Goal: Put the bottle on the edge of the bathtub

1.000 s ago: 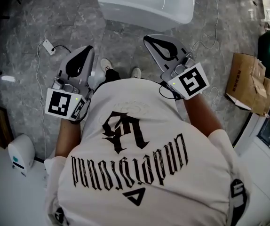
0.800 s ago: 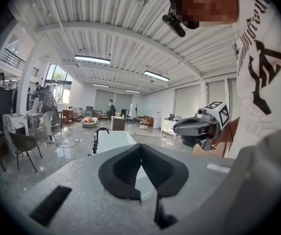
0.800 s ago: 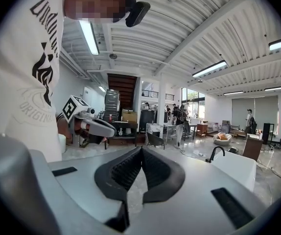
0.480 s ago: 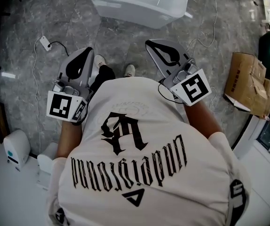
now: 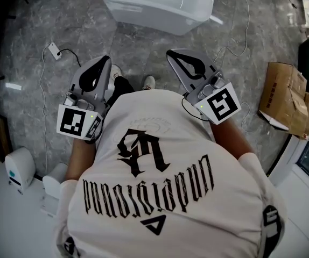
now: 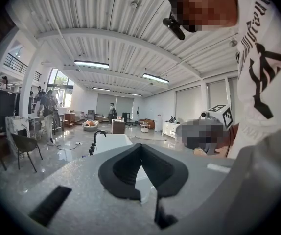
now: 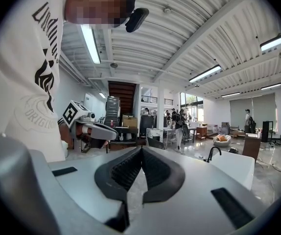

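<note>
No bottle shows in any view. The white bathtub (image 5: pixel 160 4) stands on the grey marble floor ahead of me, and its black faucet (image 6: pixel 95 138) rises at one end. It also appears low at the right in the right gripper view, as the bathtub (image 7: pixel 236 168). My left gripper (image 5: pixel 102 62) is held at waist height, pointing toward the tub, shut with nothing between its pads (image 6: pixel 141 147). My right gripper (image 5: pixel 173 54) is held beside it, also shut and empty (image 7: pixel 140 150). Both are well short of the tub.
A cardboard box (image 5: pixel 283 93) lies on the floor at the right. A white power strip (image 5: pixel 54 51) with its cable lies at the left, and a small white appliance (image 5: pixel 19 171) stands at the lower left. My shoes (image 5: pixel 149 81) show between the grippers. Other people stand far off.
Both grippers have travelled with me across the floor. The tub has shifted slightly left in the head view. Both grippers have stayed shut and empty.
</note>
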The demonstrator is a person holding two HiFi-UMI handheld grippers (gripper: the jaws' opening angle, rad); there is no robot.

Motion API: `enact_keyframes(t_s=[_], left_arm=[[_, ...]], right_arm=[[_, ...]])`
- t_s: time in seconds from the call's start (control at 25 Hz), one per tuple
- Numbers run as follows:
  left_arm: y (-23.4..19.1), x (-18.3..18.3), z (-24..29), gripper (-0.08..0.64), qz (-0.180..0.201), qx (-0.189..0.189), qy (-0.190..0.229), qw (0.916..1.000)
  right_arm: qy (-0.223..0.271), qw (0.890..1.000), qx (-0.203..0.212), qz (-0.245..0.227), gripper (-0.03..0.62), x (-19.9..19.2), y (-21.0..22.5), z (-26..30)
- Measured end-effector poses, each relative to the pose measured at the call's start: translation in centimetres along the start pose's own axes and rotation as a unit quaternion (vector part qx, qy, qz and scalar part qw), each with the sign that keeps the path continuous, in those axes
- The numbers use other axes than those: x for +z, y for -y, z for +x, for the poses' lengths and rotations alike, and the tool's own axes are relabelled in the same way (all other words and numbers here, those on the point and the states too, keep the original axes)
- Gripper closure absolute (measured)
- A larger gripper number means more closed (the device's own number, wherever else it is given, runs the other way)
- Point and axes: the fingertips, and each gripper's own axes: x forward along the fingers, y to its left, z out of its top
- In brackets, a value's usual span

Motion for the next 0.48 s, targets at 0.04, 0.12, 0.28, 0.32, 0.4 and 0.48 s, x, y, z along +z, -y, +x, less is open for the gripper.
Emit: enact_keyframes(t_s=[0.04, 0.12, 0.28, 0.32, 0.4, 0.48], left_arm=[[0.11, -0.03, 0.04, 0.546, 0.0, 0.001, 0.0, 1.0], [0.26, -0.04, 0.18, 0.545, -0.002, 0.003, 0.0, 1.0], [0.42, -0.1, 0.19, 0.545, -0.002, 0.003, 0.001, 1.0], [0.44, -0.1, 0.21, 0.545, -0.002, 0.003, 0.002, 1.0], [0.37, -0.02, 0.26, 0.546, -0.001, 0.004, 0.003, 1.0], [0.23, 0.13, 0.3, 0.545, -0.001, 0.004, 0.004, 1.0]], right_arm=[[0.001, 1.0, 0.001, 0.001, 0.577, -0.01, 0.02, -0.09], [0.001, 1.0, 0.003, 0.001, 0.577, -0.02, 0.06, -0.2], [0.003, 1.0, 0.005, -0.001, 0.578, 0.05, 0.05, -0.25], [0.004, 1.0, 0.005, -0.001, 0.577, 0.07, 0.07, -0.25], [0.005, 1.0, 0.005, -0.002, 0.577, 0.13, 0.14, -0.2], [0.005, 1.0, 0.006, -0.004, 0.578, 0.2, 0.21, -0.11]])
